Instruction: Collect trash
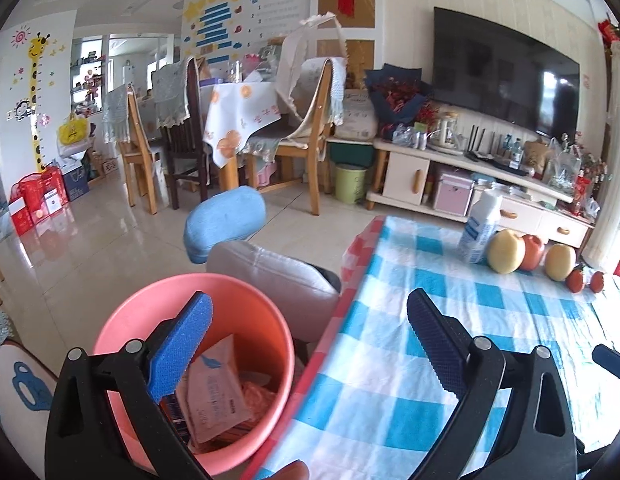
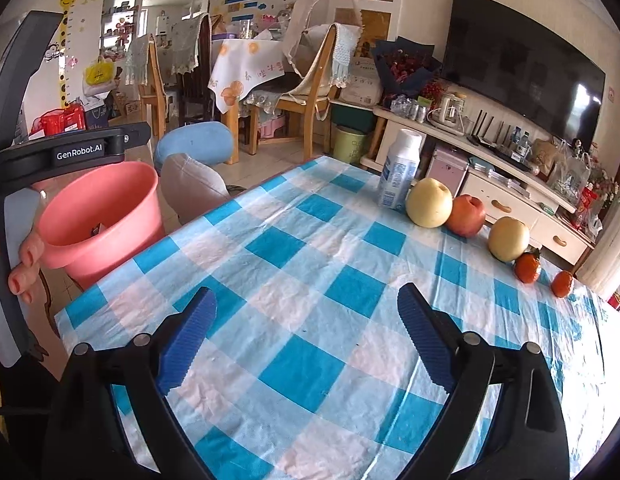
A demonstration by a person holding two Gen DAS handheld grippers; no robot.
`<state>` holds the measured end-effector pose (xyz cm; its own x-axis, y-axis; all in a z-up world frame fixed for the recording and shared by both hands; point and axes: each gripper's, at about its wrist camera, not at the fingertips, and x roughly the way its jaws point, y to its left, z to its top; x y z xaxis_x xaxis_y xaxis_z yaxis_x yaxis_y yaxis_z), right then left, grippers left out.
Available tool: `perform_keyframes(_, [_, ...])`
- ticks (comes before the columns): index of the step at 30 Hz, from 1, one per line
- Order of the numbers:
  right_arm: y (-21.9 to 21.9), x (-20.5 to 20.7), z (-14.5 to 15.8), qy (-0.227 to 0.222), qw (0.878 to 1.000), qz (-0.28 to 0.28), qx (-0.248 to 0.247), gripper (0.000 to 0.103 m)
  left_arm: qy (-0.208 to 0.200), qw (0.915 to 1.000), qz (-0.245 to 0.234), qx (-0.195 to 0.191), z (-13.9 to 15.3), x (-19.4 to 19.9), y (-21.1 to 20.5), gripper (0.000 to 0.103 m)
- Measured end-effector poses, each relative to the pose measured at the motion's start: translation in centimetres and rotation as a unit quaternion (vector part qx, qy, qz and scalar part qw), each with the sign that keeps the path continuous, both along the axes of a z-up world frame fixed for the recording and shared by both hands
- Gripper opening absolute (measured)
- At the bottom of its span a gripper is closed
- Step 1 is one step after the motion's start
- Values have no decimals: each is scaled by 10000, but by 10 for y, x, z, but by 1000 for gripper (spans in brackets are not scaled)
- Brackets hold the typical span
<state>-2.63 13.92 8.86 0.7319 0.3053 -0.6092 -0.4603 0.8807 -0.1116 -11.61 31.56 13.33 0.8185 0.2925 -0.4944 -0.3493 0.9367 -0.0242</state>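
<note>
A pink bin (image 1: pixel 270 360) stands beside the table's left edge and holds wrappers, with a white packet (image 1: pixel 216 396) on top. My left gripper (image 1: pixel 310 320) is open and empty, its left finger over the bin and its right finger over the checked tablecloth (image 1: pixel 389 340). My right gripper (image 2: pixel 306 312) is open and empty above the checked tablecloth (image 2: pixel 310 260). The pink bin also shows in the right wrist view (image 2: pixel 106 208), with the left gripper's body above it. A white bottle (image 2: pixel 399 170) stands on the far side of the table.
Beside the bottle lie two yellow pears (image 2: pixel 429 202), a red apple (image 2: pixel 466 216) and two small oranges (image 2: pixel 527 268). A grey and blue chair (image 1: pixel 246 248) stands past the bin. A TV cabinet (image 1: pixel 469 176) and dining chairs stand further back.
</note>
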Motion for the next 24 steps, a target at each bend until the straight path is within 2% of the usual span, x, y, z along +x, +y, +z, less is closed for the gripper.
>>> perform_keyframes(3, [-19,-6,1,-74,9999,-125,39,93,-187,9998,-86,35,3,-4,-15,98])
perform_keyframes(9, [-60,-10,10,-285,9981,-476,279,93,-409,9972,-227,589,10,-9,-57,98])
perform_keyframes(20, [-131,-24,30,-684,9909,-971,630,94,-383,9909,-763,1038,16,-16,-147,98])
perform_keyframes(24, [-155,-34,37,-883,9872,-1145,679,94,-396,9887,-1023,1023,20,-22,-181,98])
